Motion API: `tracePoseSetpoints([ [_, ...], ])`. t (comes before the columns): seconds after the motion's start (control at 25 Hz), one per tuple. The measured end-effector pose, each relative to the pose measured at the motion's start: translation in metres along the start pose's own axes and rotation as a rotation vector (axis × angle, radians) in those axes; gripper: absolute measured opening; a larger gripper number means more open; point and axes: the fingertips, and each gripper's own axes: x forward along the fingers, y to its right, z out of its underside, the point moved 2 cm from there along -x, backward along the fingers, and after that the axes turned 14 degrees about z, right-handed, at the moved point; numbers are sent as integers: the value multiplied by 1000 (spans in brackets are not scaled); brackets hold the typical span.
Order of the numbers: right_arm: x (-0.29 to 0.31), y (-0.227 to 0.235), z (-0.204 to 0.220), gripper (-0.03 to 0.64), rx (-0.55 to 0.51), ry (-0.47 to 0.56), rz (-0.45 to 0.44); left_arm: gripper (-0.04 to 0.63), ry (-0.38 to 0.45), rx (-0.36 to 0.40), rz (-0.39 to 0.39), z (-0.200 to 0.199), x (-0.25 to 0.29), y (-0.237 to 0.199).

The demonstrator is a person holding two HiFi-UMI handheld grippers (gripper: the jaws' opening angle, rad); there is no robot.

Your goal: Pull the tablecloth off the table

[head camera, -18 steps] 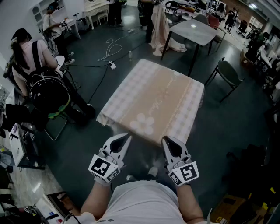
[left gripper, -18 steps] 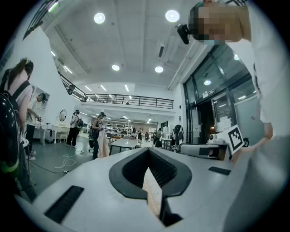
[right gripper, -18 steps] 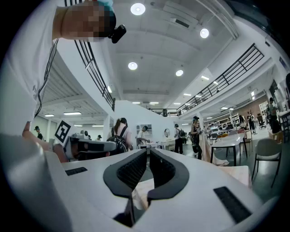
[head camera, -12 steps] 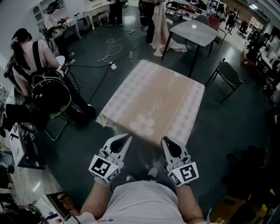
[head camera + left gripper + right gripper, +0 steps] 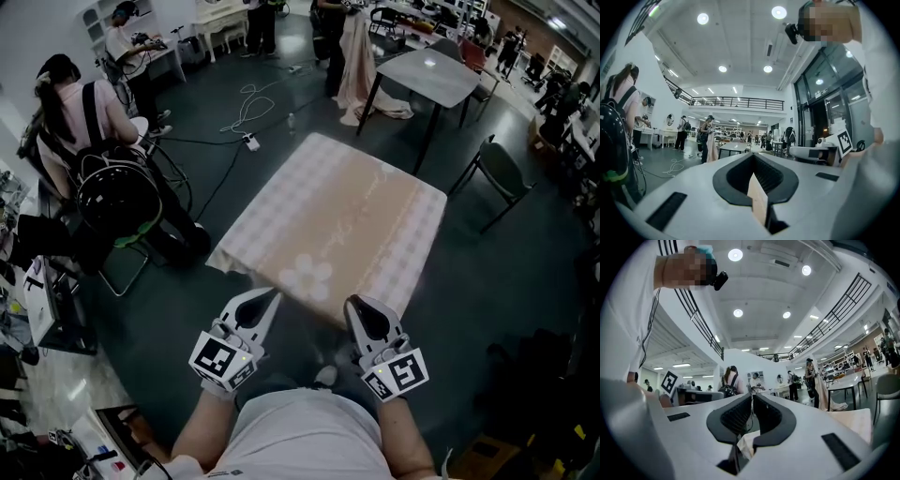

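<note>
The tablecloth (image 5: 328, 220) is beige in the middle, with a pale checked border and a white flower print, and it covers a square table in front of me in the head view. Both grippers are at its near hanging edge. My left gripper (image 5: 273, 294) is shut on that edge; in the left gripper view a thin beige fold of cloth (image 5: 758, 199) stands between the closed jaws of the left gripper (image 5: 753, 157). My right gripper (image 5: 351, 304) is shut as well, and the right gripper (image 5: 752, 395) pinches a bunched bit of cloth (image 5: 747, 444).
A seated person and a chair with a black backpack (image 5: 114, 202) are at the left. Cables (image 5: 246, 98) lie on the floor beyond the table. A grey table (image 5: 427, 73), a dark chair (image 5: 502, 169) and several people stand at the back and right.
The head view has shifted slightly. Both grippers stay shut at the same spots on the cloth's near edge, and the cloth lies as before.
</note>
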Motion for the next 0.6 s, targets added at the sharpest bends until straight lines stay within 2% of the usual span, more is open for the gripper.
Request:
tracePoseSetpoints([
  [0.2,16,9,8,38,21,-18,-29,11,-32,27,-47,4,-2,-5],
  [0.44,47,-1,21,40,3,-76,-69,11,-34,-17,-117,8,-16,-41],
  [0.6,78,-1,30,40,13,-101,-60,12,-28,-46,-122,13,-17,-75],
])
